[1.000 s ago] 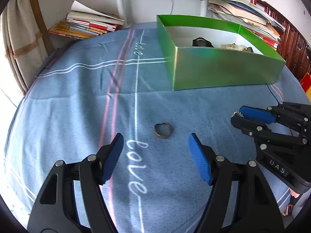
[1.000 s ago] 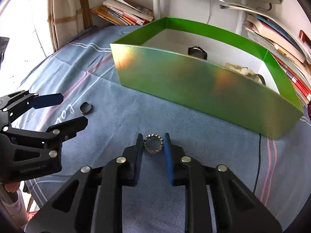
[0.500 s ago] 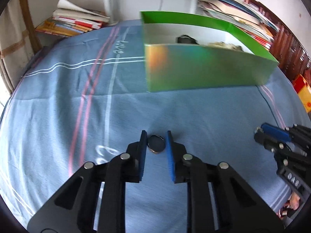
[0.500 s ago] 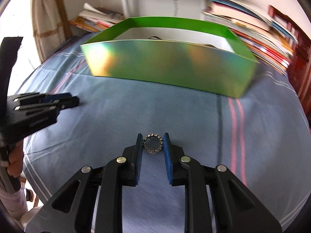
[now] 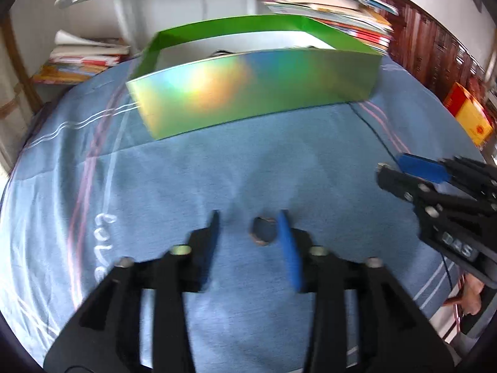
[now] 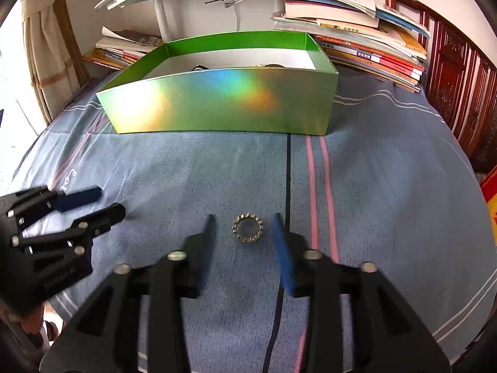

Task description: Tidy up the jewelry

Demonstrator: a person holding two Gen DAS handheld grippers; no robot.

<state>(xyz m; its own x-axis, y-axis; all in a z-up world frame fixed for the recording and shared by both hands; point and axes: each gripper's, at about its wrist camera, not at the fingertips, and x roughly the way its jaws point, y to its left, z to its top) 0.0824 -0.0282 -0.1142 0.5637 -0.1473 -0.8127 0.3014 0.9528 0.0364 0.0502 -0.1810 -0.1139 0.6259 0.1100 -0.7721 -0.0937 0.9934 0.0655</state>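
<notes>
Both grippers stood part open, gripping nothing. The left gripper (image 5: 248, 233) straddled a plain ring (image 5: 262, 235); the right gripper (image 6: 243, 236) straddled a studded ring (image 6: 247, 227), both mid-cloth (image 6: 388, 186), short of the box (image 6: 223, 105). Closing off-centre could flick either ring away.

Dark ring (image 5: 262, 231), studded ring (image 6: 247, 227) — flat on cloth

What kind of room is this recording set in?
Likely a home study or bedroom: stacked books against the wall, a carved wooden cabinet, and a blue "love" bedsheet covering the work surface.
</notes>
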